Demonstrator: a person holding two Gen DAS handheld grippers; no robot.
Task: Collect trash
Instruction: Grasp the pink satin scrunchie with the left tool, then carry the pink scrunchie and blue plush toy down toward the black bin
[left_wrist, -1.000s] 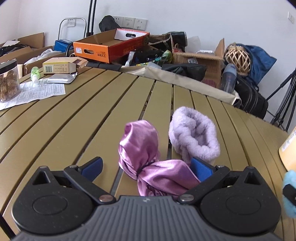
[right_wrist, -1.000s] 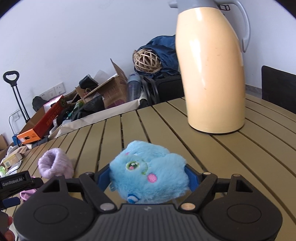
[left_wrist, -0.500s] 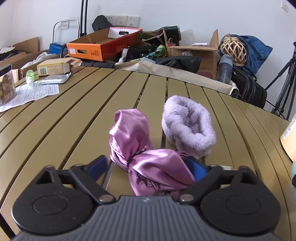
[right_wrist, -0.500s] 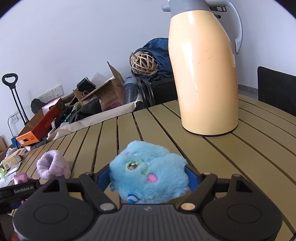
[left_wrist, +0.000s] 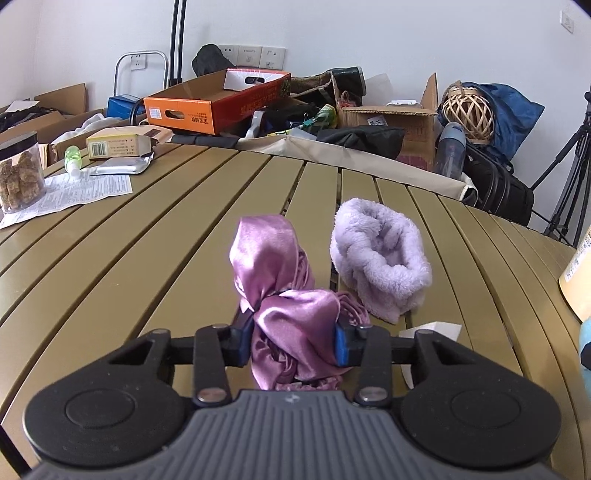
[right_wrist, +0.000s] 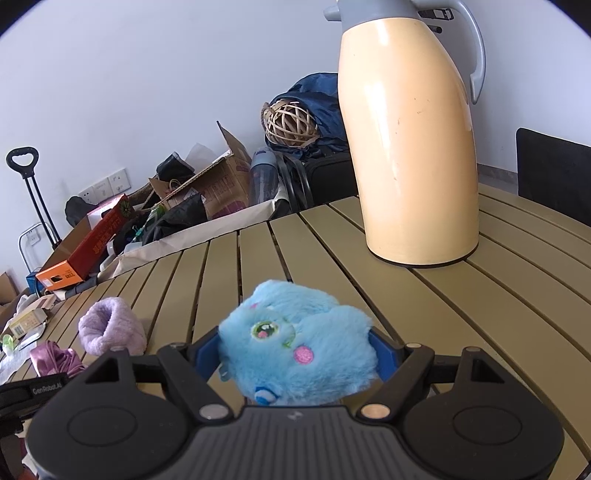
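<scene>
1. Tongs first: our left tongs (left_wrist: 293, 347) have just been closing, and their blue pads now pinch the lower bunch of the pink satin cloth (left_wrist: 280, 291), which sits on the table (left_wrist: 147, 236) with its upper fold standing free above the pads.
2. Our right tongs (right_wrist: 295, 356) pinch the blue plush toy (right_wrist: 295, 347) from both sides; the pads press into its fur, and it appears to be held just over the slats, though we cannot tell whether it rests on them.
3. Just beside the satin cloth, to its right and slightly farther off, the lilac fluffy band (left_wrist: 380, 258) lies curled on the table, untouched by either pair of tongs. A scrap of white paper (left_wrist: 432, 328) lies near it, partly hidden behind the left tongs.
4. Farther out, the cream thermos jug (right_wrist: 410, 147) stands upright ahead of the right tongs. On the far left edge sit a printed leaflet (left_wrist: 74, 192), a small carton (left_wrist: 118, 146) and a jar of brown snacks (left_wrist: 20, 177).
5. Beyond the table lie boxes and bags; we see no obvious bin.
6. Our judgement: the collecting is at an early stage. Two items are gripped but not yet dropped anywhere, and the band, the paper scrap and the far-left clutter remain to be gathered.
</scene>
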